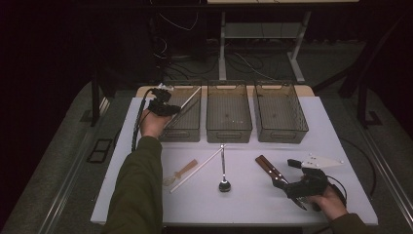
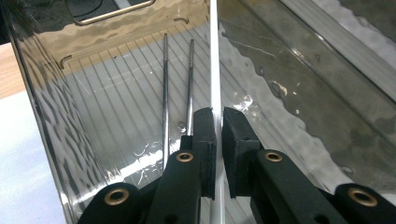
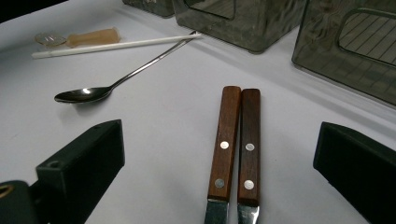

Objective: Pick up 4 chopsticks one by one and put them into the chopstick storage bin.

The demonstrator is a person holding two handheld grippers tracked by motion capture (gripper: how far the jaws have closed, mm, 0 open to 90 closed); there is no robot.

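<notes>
My left gripper (image 1: 165,107) is over the left clear bin (image 1: 185,132), shut on a white chopstick (image 1: 189,101) that slants down into it. In the left gripper view the chopstick (image 2: 215,70) runs straight up between the pads of that gripper (image 2: 218,122), and two thin metal chopsticks (image 2: 177,93) lie on the bin floor (image 2: 116,107). Near the table's front right, my right gripper (image 1: 288,174) stands open around the handles of two wooden-handled knives (image 1: 269,169). The knives (image 3: 238,140) lie side by side between the wide-apart jaws of the right gripper (image 3: 219,140), untouched.
Middle bin (image 1: 229,131) and right bin (image 1: 281,130) stand in a row beside the left one. On the white table (image 1: 253,200) lie a metal spoon (image 1: 223,171), a second white chopstick (image 1: 196,169) and a small beige-handled spoon (image 1: 182,171).
</notes>
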